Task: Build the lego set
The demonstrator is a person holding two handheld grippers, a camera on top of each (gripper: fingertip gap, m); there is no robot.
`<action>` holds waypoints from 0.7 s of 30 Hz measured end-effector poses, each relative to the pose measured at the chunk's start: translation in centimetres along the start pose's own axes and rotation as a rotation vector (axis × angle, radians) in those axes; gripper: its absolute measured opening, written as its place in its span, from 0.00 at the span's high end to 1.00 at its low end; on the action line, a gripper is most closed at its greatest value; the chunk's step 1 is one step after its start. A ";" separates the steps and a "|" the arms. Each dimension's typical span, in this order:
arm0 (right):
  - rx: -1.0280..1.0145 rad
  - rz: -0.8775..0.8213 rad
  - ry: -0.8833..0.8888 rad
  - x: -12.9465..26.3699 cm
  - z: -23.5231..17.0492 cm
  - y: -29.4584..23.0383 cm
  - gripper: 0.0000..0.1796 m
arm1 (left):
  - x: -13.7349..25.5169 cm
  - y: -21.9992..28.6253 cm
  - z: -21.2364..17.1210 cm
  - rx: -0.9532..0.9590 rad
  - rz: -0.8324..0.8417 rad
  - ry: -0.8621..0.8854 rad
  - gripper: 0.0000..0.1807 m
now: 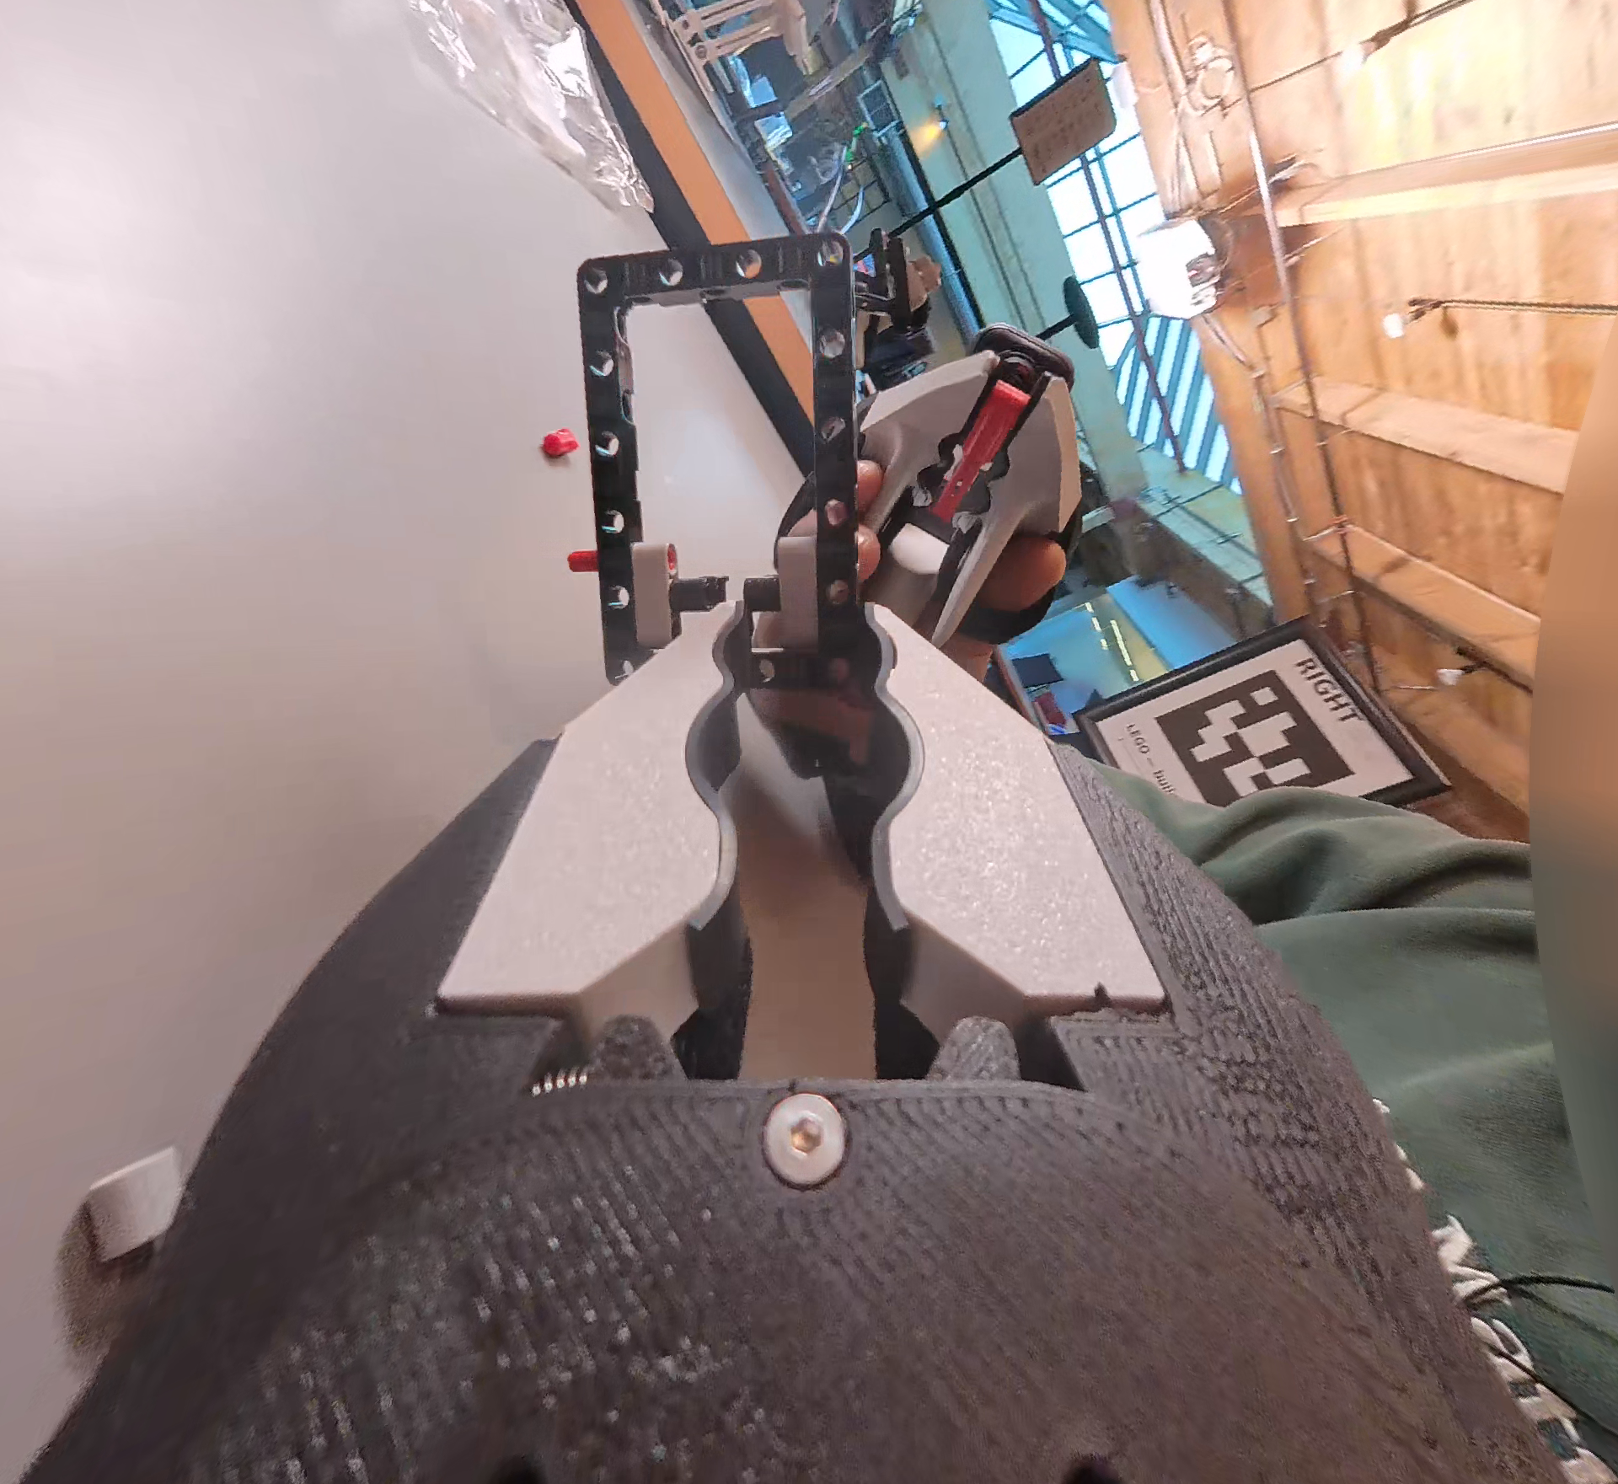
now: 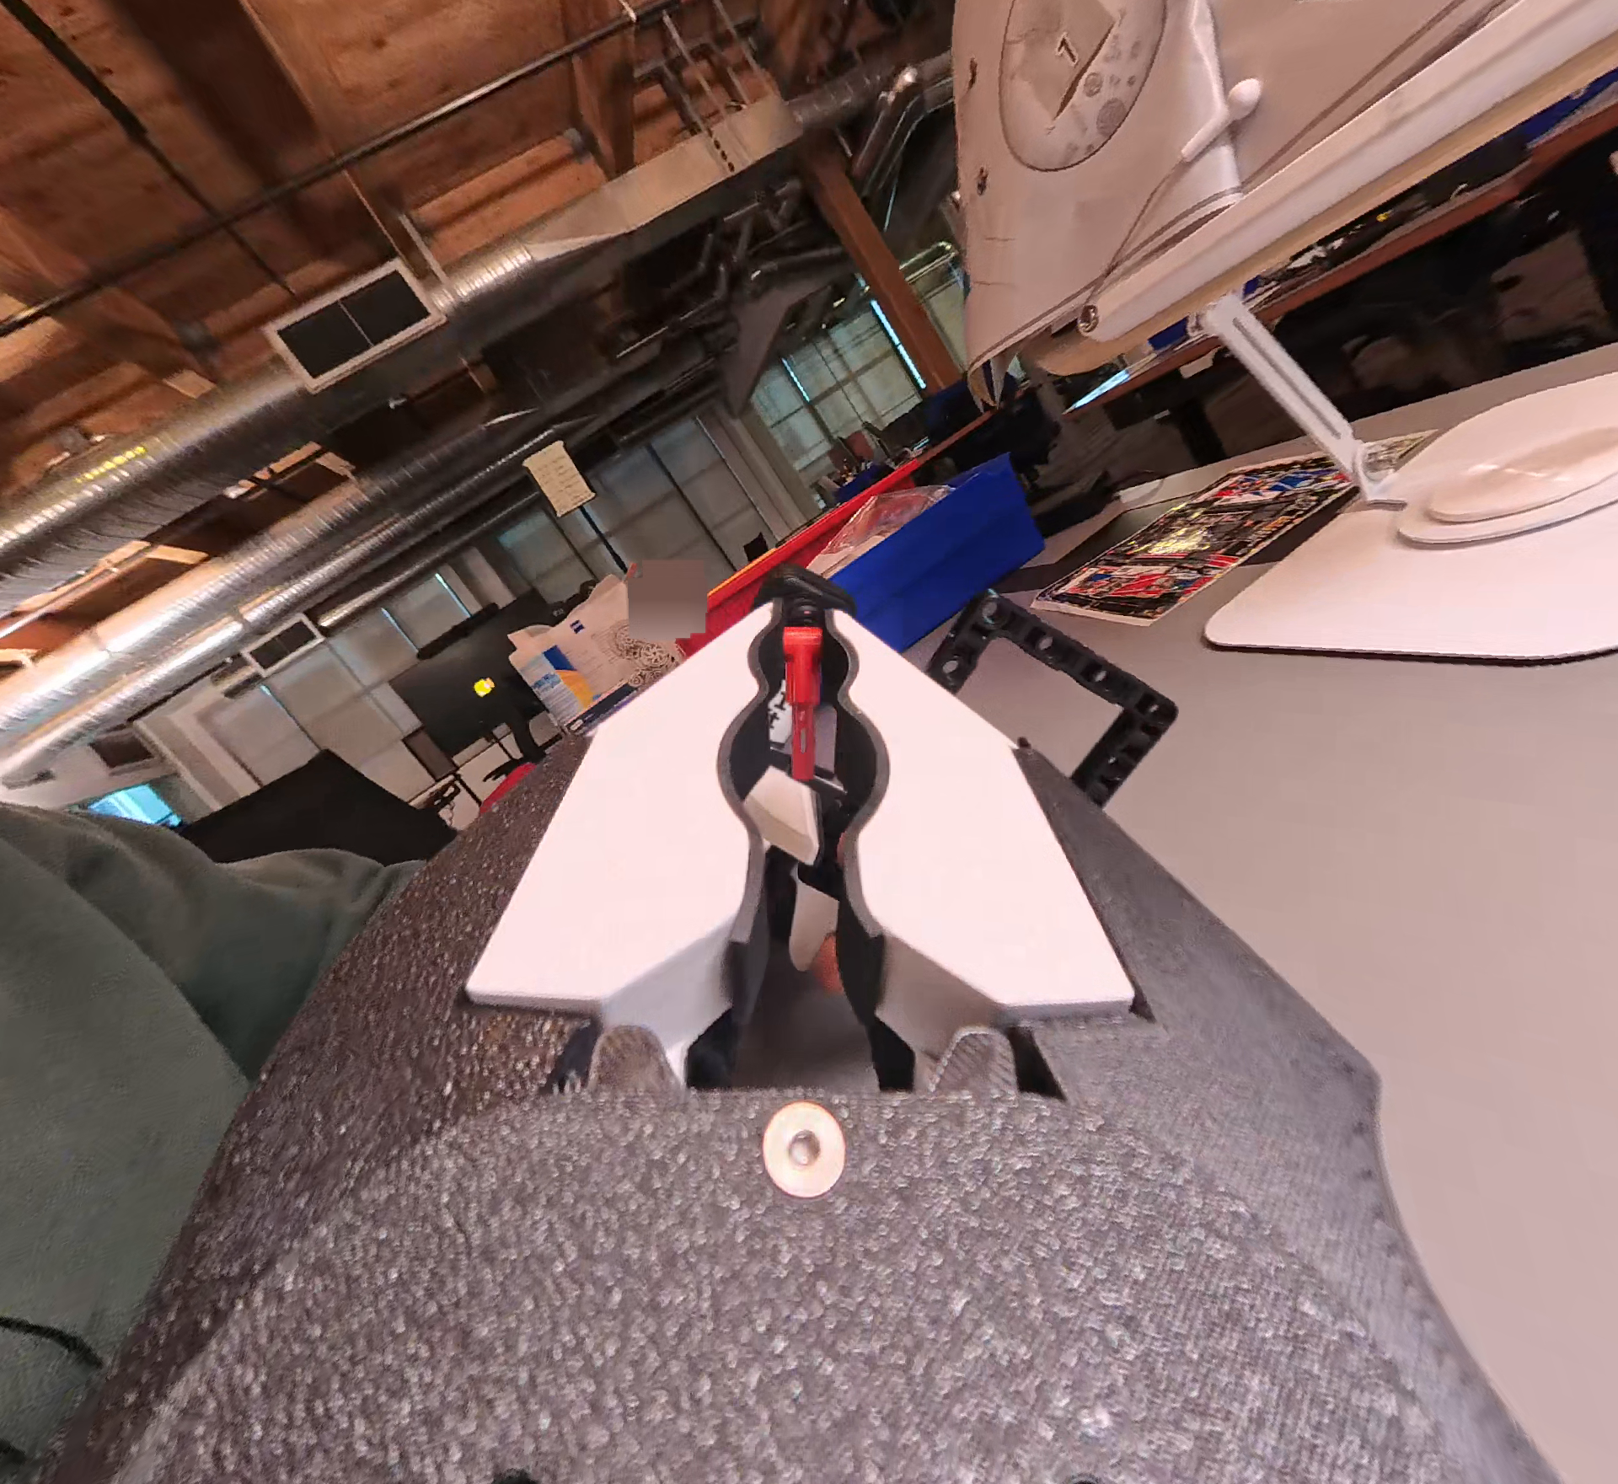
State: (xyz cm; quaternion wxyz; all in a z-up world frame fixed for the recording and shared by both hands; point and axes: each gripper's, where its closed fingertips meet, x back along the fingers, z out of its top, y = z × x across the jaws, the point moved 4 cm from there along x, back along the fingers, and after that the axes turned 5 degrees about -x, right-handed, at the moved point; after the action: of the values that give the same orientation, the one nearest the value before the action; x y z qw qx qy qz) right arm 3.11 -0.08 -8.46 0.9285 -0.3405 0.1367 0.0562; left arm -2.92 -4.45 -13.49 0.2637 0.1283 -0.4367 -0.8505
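Left gripper point(image 1: 810, 636) is clamped on the near end of the black rectangular lego frame with holes point(image 1: 832, 426), held up above the grey table point(image 1: 219, 304). Right gripper point(image 2: 801, 654) pinches a thin red lego axle point(image 2: 798, 685). That axle looks barely held, so it could twist or slip if it meets a hole crooked.

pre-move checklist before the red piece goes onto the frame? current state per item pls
1. Left gripper shut on the black frame: ok, fingers closed on its lower corner.
2. Right gripper shut on the red piece: ok, held lengthwise between the fingers.
3. Frame clear of the table: ok, held up in the air.
4. Grey connectors seated on the frame: cannot tell how firmly.
5. Red piece lined up with a frame hole: not ok, right gripper sits off to the side.
6. Loose red part on the table out of the way: ok.
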 end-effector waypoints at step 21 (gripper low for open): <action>0.432 -0.389 -0.116 -1.8 -1.9 0.3 0.97 | -1.9 -0.3 0.1 -0.316 0.331 0.051 0.87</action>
State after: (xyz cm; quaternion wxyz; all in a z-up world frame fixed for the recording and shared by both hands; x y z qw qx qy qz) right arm 0.88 -1.14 -9.52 0.9791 -0.1512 0.0246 -0.1338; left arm -1.54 -3.19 -13.68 0.4273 0.0333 -0.3063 -0.8500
